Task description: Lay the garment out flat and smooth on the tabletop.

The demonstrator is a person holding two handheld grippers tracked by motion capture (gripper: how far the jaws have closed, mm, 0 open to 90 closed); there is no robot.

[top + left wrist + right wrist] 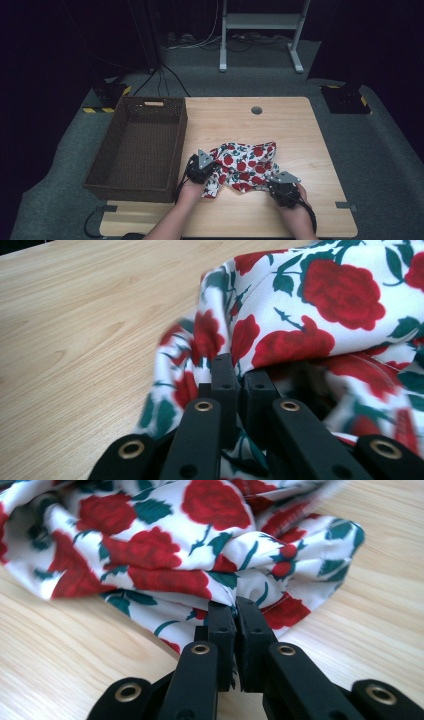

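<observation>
Item: white fabric cloth printed with red roses and green leaves [243, 165], crumpled on light wooden surface [295, 130].
Your left gripper [204, 167] and right gripper [276, 186] each pinch a cloth edge.

High overhead, two close tong-mounted views — shared floral cloth [243, 165].

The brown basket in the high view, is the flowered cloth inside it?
No, the flowered cloth lies on the wooden table, to the right of the brown basket.
</observation>
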